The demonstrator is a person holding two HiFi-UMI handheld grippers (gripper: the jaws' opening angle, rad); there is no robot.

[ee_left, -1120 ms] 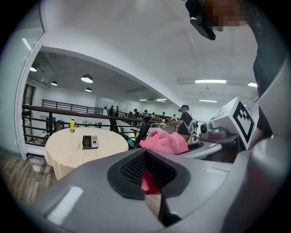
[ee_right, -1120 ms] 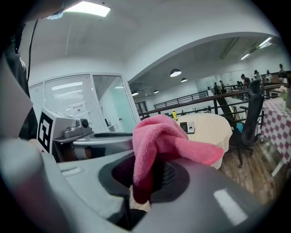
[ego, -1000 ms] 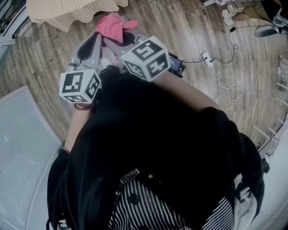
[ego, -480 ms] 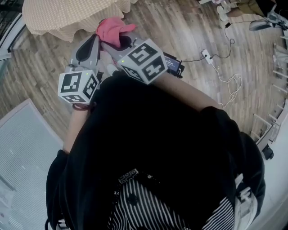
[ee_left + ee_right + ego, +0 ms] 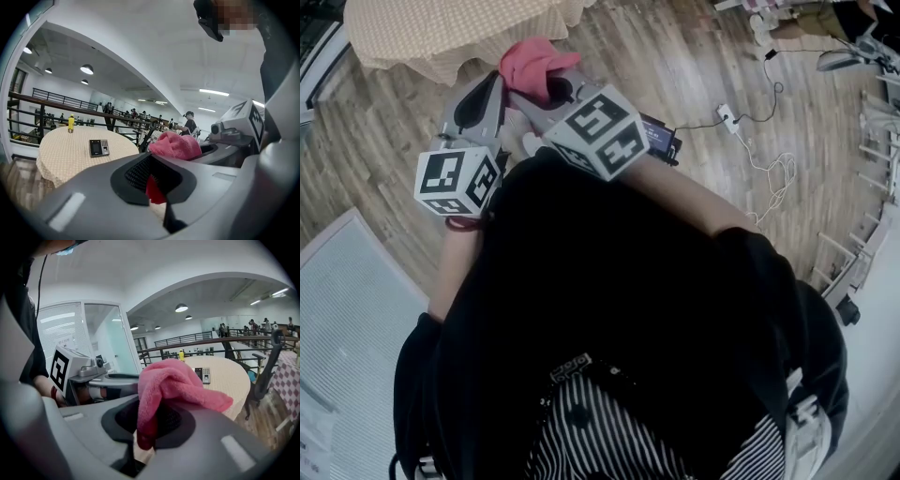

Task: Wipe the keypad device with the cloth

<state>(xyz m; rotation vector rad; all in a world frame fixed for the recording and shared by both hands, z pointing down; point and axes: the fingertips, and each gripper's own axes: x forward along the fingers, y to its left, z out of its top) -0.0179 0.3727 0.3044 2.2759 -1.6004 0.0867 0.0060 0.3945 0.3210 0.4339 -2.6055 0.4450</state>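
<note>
A pink cloth [image 5: 536, 58] is bunched over the tip of my right gripper [image 5: 546, 86], which is shut on it. In the right gripper view the cloth [image 5: 173, 385] drapes down between the jaws of the right gripper [image 5: 146, 427]. The keypad device [image 5: 202, 375] lies flat on a round table with a beige cover [image 5: 229, 380], well ahead of both grippers. My left gripper [image 5: 494, 82] is beside the right one, jaws together. In its view the keypad [image 5: 99, 147] is ahead to the left and the cloth [image 5: 176, 145] to the right. A dark red sliver shows in the slit of the left gripper [image 5: 157, 187].
A yellow bottle [image 5: 71, 123] stands at the far side of the table [image 5: 422, 33]. A railing [image 5: 56, 101] runs behind it. A power strip with cables [image 5: 729, 119] and a dark box [image 5: 661, 136] lie on the wooden floor. A chair [image 5: 262, 376] stands right of the table.
Both grippers and the cloth have drifted slightly left and toward the table. The grip on the cloth is the same.
</note>
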